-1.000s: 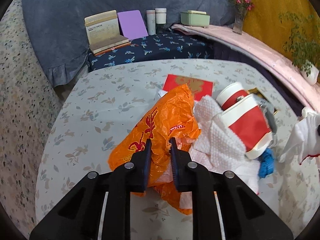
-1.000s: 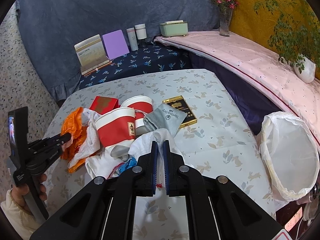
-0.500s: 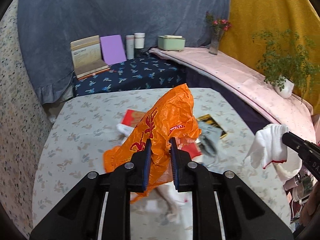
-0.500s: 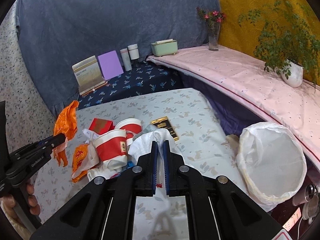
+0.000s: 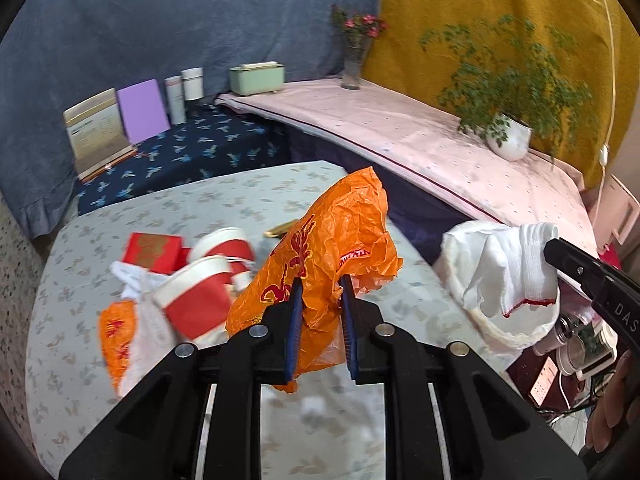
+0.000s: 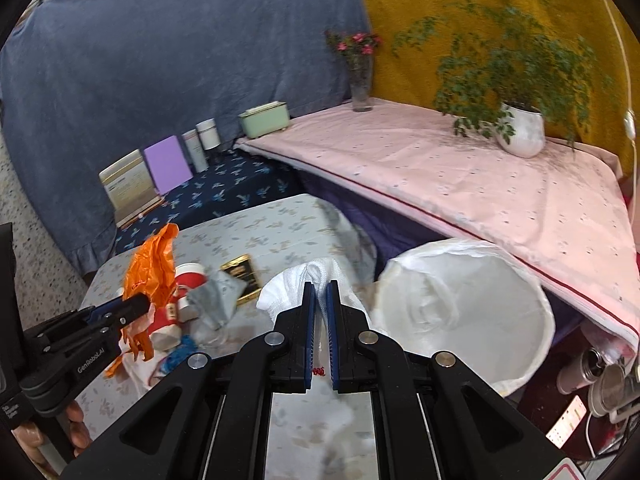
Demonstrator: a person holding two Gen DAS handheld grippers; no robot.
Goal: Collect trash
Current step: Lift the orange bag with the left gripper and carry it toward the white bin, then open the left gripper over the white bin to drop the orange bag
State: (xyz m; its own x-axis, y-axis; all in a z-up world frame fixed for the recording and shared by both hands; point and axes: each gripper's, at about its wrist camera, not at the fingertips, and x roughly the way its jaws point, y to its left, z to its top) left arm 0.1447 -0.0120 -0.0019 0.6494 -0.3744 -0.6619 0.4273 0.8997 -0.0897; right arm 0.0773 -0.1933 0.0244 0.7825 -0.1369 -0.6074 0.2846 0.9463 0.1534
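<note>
My left gripper (image 5: 319, 283) is shut on a crumpled orange plastic bag (image 5: 340, 236), held up above the table. In the right wrist view that bag (image 6: 154, 262) hangs from the left gripper (image 6: 138, 304) at the left. My right gripper (image 6: 320, 287) is shut on a white knitted glove (image 6: 308, 278) with a red hem, close to the white-lined trash bin (image 6: 480, 304) beside the table. The left wrist view shows the glove (image 5: 508, 268) dangling in front of the bin (image 5: 456, 244). Red-and-white paper cups (image 5: 200, 296), a red box (image 5: 154, 246) and white cloth remain on the table.
A floral tablecloth (image 5: 200, 208) covers the table. A grey pouch (image 6: 216, 296) and a black-and-gold packet (image 6: 242, 274) lie on it. Behind stand a pink-covered ledge (image 6: 460, 176) with a potted plant (image 6: 520, 128), a flower vase (image 6: 360, 76), a green box (image 6: 264, 118), and books on a dark blue cloth.
Both grippers rose and swung right toward the bin, carrying the orange bag and the white glove off the pile. The bin now looms larger in the right wrist view.
</note>
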